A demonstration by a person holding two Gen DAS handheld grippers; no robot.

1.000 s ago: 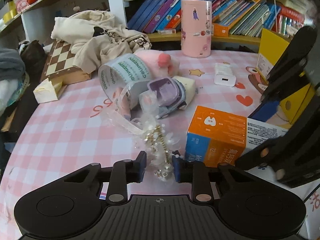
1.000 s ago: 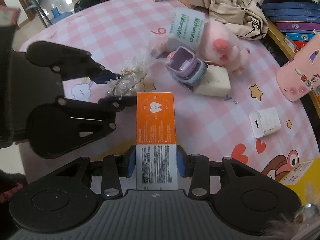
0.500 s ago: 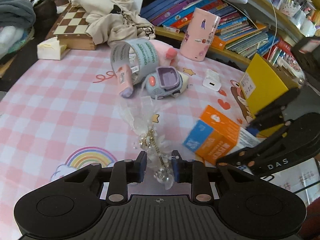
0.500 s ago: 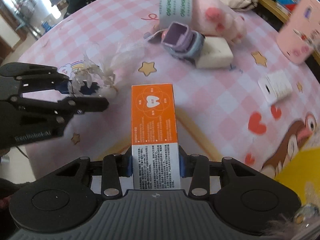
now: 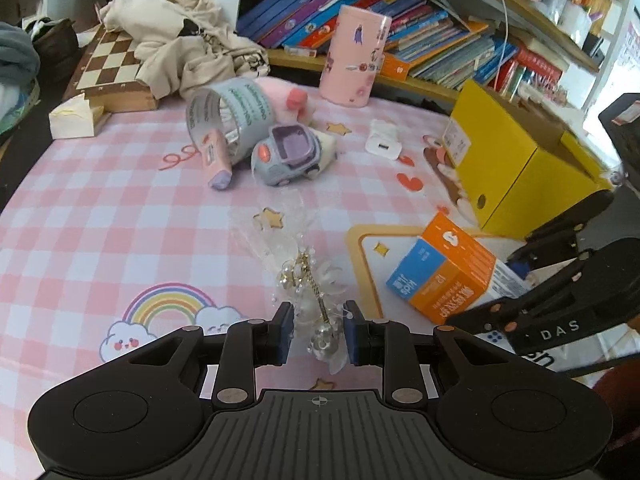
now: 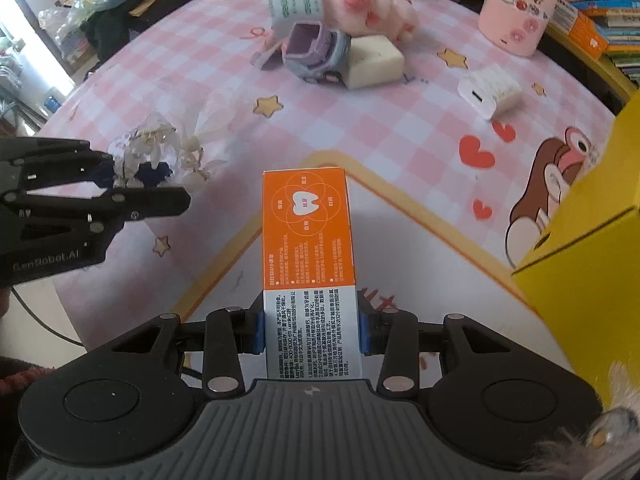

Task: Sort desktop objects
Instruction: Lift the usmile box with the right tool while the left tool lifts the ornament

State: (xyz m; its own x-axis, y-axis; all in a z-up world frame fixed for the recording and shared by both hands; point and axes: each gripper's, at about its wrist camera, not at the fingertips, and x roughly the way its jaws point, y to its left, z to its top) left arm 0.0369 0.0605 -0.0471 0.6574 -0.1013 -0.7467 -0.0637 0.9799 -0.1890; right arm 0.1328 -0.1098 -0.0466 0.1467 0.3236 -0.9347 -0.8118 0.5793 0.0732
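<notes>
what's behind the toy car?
Behind the toy car a cream block touches it, with the pink plush and tape roll further back. The car hides the block's near end.

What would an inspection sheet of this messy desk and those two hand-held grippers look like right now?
Surface: pink checked tablecloth with rainbow, star and heart prints.
Job's things: orange toothpaste box and pearl ornament both gripped; yellow box open at the right.
Clutter: tape roll, toy car, pink plush, white charger, pink cylinder, chessboard, beige garment.
Grippers: left hand-held gripper shut on the pearl ornament; right hand-held gripper shut on the orange toothpaste box.
Cables: one white cable hanging by the bookshelf.
Surroundings: bookshelf packed with books behind the table.
</notes>
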